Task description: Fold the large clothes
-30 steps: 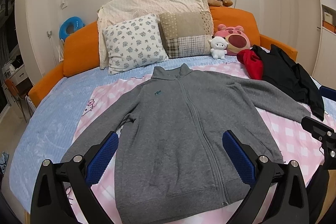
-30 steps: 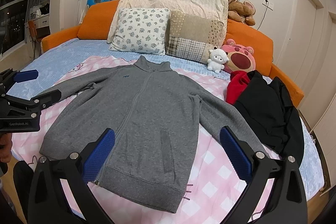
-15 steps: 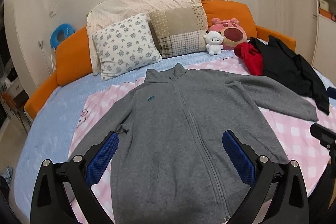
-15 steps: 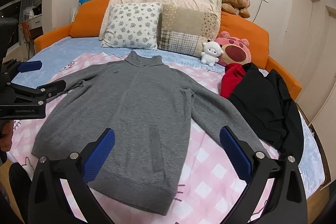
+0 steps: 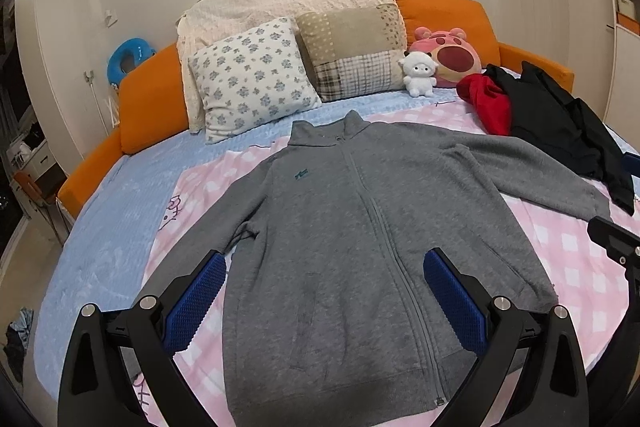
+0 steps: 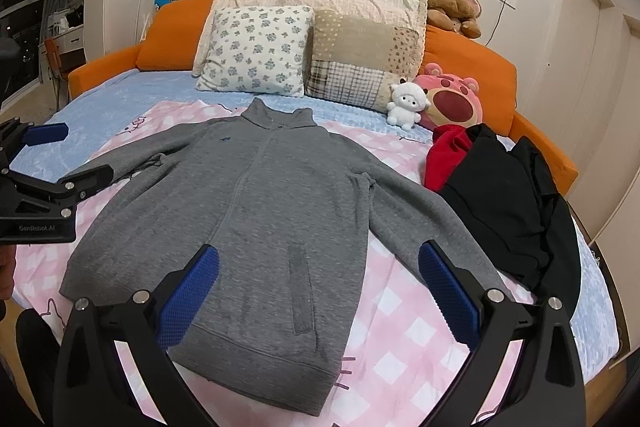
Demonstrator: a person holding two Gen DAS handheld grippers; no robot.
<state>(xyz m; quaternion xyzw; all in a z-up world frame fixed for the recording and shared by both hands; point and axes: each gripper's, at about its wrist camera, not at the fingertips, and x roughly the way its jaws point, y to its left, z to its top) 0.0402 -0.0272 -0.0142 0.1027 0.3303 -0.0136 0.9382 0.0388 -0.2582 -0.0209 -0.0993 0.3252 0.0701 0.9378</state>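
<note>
Both grippers moved closer over gray jacket (image 5: pixel 352 227) on bed (image 5: pixel 100 227), fingers apart, empty.

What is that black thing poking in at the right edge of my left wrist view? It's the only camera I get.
Observer: That is the right hand-held gripper. Its own camera shows its blue pads wide apart, holding nothing, aimed at the grey jacket.
Operator: Can that camera see the one I'm looking through?
Observer: Yes, the left hand-held gripper shows sideways at its left edge, with "GenRobot.AI" printed on the body.
Operator: Anything on the jacket I miss?
Observer: A pocket slit near the hem, on the side nearer the black clothes.
</note>
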